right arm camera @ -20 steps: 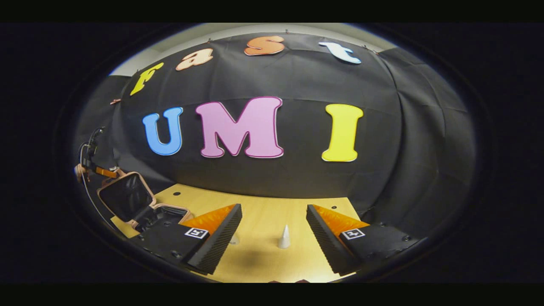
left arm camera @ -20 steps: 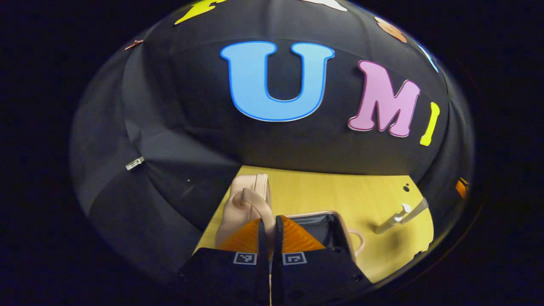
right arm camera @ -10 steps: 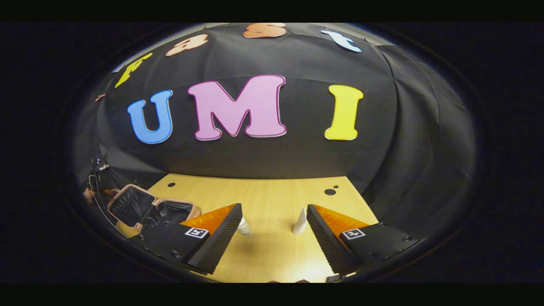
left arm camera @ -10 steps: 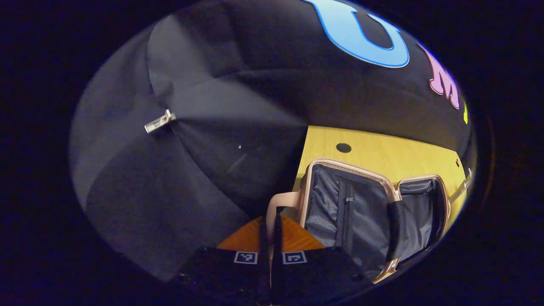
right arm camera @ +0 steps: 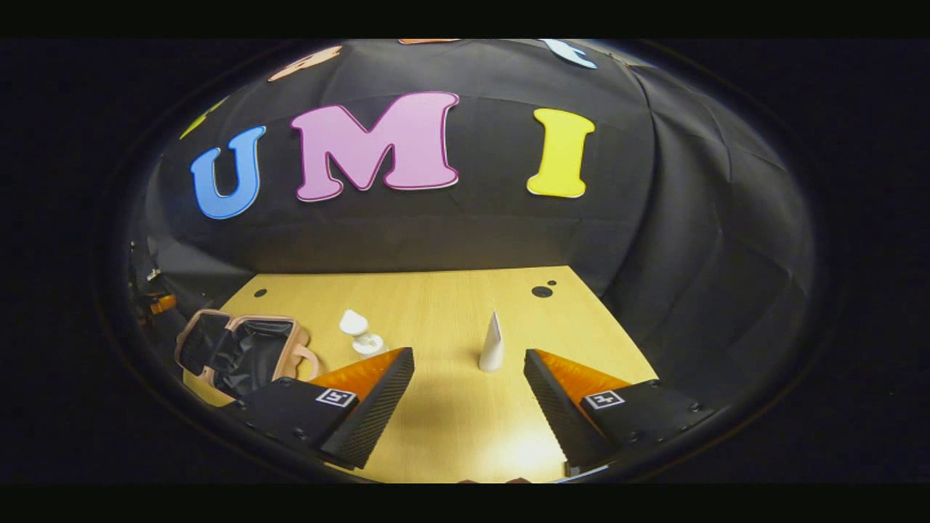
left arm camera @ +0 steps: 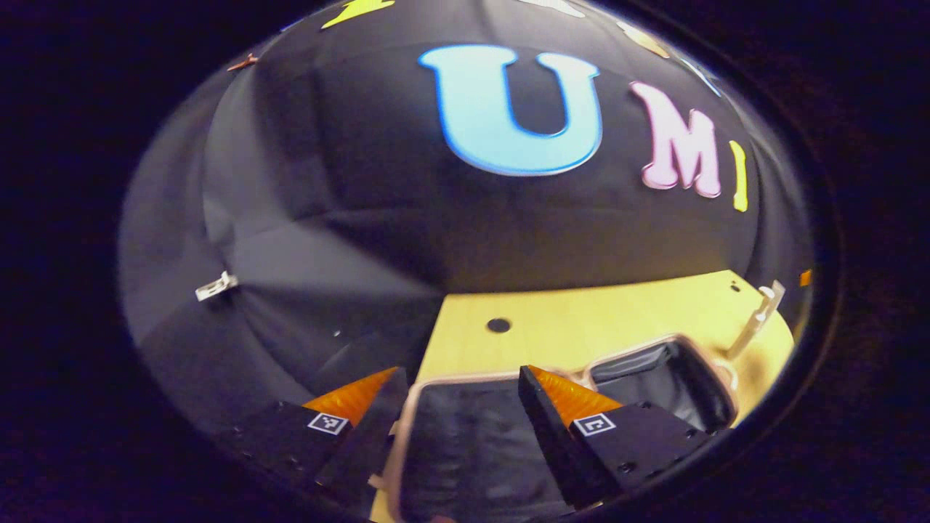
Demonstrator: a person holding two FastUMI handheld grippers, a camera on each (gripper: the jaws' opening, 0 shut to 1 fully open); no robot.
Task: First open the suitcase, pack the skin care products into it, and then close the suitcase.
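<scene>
Both tools, left tool and right tool, are wide open and empty; the upright white tube may tip if the right tool bumps it.

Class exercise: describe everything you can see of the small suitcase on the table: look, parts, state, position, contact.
The suitcase is a small pink-beige case with dark fabric lining. It lies fully open, both halves flat on the wooden table near its left edge in the right gripper view. A loop handle sticks out toward the white bottle. Nothing visible lies inside. In the left gripper view, the open left gripper hovers over one half; contact cannot be judged.
</scene>
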